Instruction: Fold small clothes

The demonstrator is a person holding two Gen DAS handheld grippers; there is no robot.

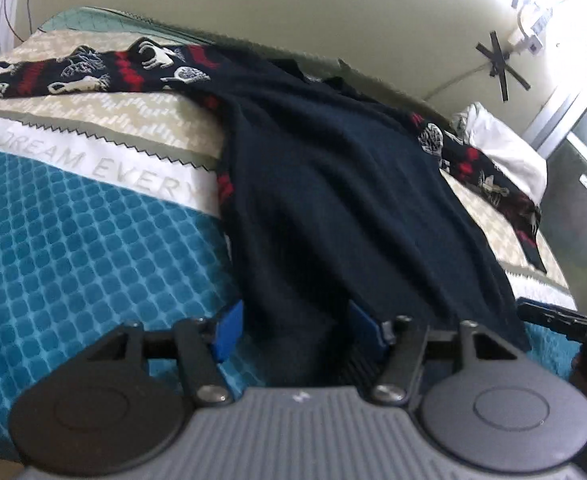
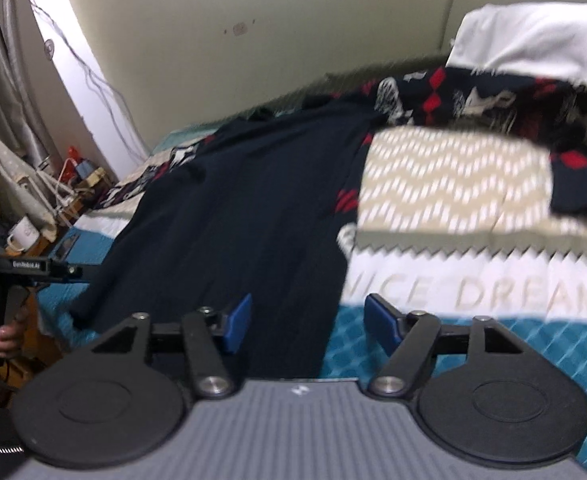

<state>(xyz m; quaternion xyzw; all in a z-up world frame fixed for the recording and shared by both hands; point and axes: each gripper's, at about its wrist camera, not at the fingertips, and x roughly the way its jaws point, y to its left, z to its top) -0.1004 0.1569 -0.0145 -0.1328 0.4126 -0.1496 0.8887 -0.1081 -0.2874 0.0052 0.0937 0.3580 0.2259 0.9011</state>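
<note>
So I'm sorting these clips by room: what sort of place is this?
Most likely a bedroom. A dark sweater lies spread on a bed with a teal and beige bedspread, a white pillow sits at the far end, and an ironing board leans nearby.

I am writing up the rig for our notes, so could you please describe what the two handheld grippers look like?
The left gripper and right gripper look identical: blue fingers on black linkage bars with silver pivot bolts, two round black discs and a ribbed grey body bearing a small white mark. The right view shows the left gripper's black handle with white lettering, too blurred to read.
</note>
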